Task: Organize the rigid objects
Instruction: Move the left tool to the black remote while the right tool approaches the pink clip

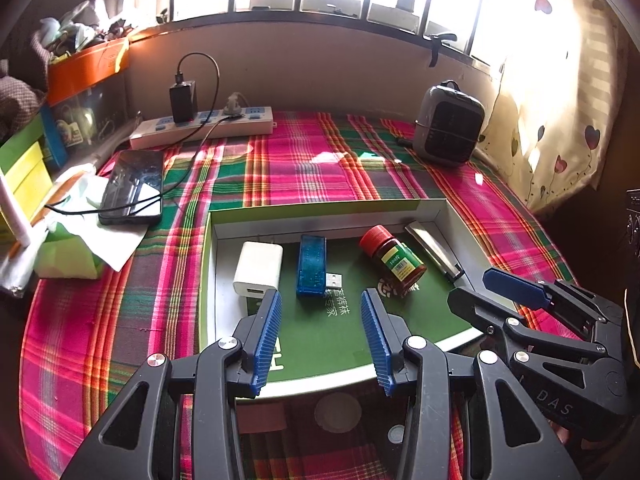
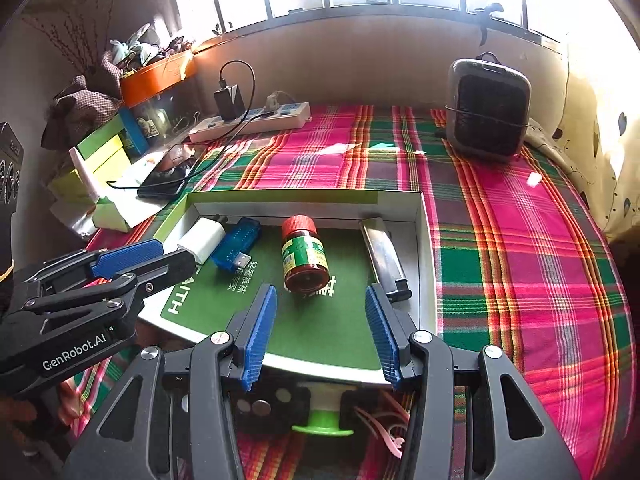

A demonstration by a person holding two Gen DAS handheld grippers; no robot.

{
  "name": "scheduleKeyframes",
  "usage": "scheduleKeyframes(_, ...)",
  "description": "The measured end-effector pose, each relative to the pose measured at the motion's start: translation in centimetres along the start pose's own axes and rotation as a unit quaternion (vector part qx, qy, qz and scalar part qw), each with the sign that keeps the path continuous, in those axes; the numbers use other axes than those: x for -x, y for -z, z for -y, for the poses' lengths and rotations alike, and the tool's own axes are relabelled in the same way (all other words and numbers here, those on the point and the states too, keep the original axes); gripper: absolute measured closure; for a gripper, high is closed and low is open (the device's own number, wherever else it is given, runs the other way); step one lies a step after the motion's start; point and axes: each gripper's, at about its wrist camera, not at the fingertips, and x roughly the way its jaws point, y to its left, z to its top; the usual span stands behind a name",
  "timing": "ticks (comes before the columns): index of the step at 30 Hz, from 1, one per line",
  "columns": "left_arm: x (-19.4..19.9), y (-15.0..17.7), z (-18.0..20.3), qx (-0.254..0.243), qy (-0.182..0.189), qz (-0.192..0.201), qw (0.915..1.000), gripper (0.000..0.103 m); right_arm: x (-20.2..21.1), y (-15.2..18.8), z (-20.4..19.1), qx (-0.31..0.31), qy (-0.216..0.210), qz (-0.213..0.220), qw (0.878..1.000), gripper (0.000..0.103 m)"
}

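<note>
Blue ribbed pads on my left gripper (image 1: 320,300) stand apart with nothing between them, hanging over the near half of the tray (image 1: 208,264). My right gripper (image 2: 320,296) is the same, parted and empty, just short of the bottle (image 2: 305,256).

Four things lie in a row in the tray: a white charger (image 1: 256,270) at the left, a blue USB stick (image 1: 311,266), the red-capped bottle on its side, and a metal harmonica (image 2: 382,254) along the right wall. All look rigid and light. I judge the bottle the trickiest: smooth, round and free to roll, so I would pinch it across the body, near the cap. The charger offers flat sides. The stick is thin; I would take it across its width. The harmonica looks slick and sits close to the wall, leaving little room for a finger.

Beyond the tray, on the plaid cloth (image 2: 520,240), lie a phone (image 1: 132,188), a power strip (image 1: 200,126) and a small heater (image 2: 490,110), all well apart.
</note>
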Motion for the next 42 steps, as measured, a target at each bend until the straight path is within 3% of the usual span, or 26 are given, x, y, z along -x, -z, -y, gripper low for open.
scheduleKeyframes(18,3.1,3.8,-1.0,0.026,0.008,0.004,0.9996,0.062,3.5,3.1,1.9,-0.02,0.003,0.012,1.0,0.055)
scheduleKeyframes(31,2.7,6.8,1.4,0.016,0.045,-0.027,0.9985,0.058,5.0,5.9,3.8,-0.042,0.013,0.006,0.999,0.053)
scheduleKeyframes(42,1.9,8.1,3.1,0.009,0.047,-0.052,0.9975,0.058,5.0,7.1,4.7,-0.048,0.024,-0.002,0.999,0.051)
